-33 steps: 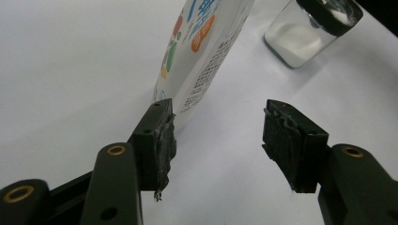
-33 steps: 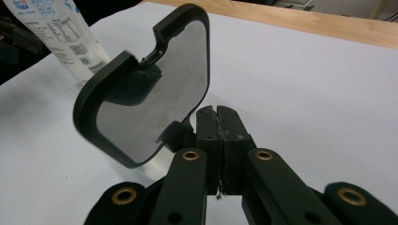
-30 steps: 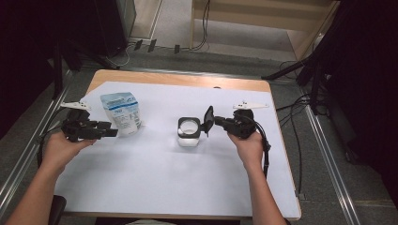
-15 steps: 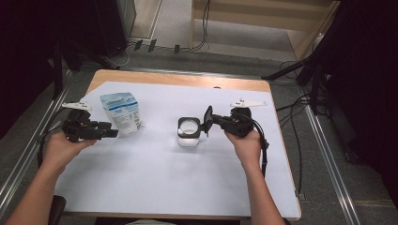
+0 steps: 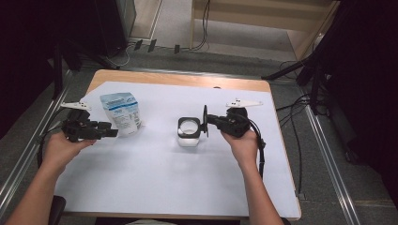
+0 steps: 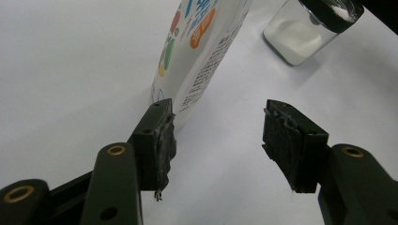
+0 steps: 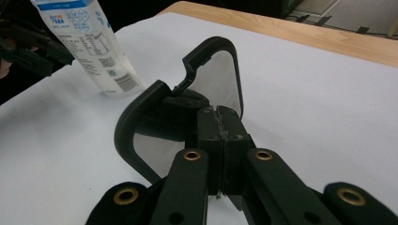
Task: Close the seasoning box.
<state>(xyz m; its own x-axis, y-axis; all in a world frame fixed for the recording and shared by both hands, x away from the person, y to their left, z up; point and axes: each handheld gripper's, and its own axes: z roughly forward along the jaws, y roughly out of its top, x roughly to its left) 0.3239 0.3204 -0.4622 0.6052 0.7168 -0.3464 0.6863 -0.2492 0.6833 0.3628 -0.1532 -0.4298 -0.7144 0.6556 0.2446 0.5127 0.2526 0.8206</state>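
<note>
Jar stands mid-table; just right of it the right gripper clamps its black lid upright. Left gripper, jaws apart, flanks the pouch farther left.

The tongs pinch a black lid upright; pouch stands beyond.

Jar clear glass; lid black glossy plastic; pouch glossy printed plastic; table wood, white matt sheet.

A white sheet covers the wooden table; cables trail on the floor.
</note>
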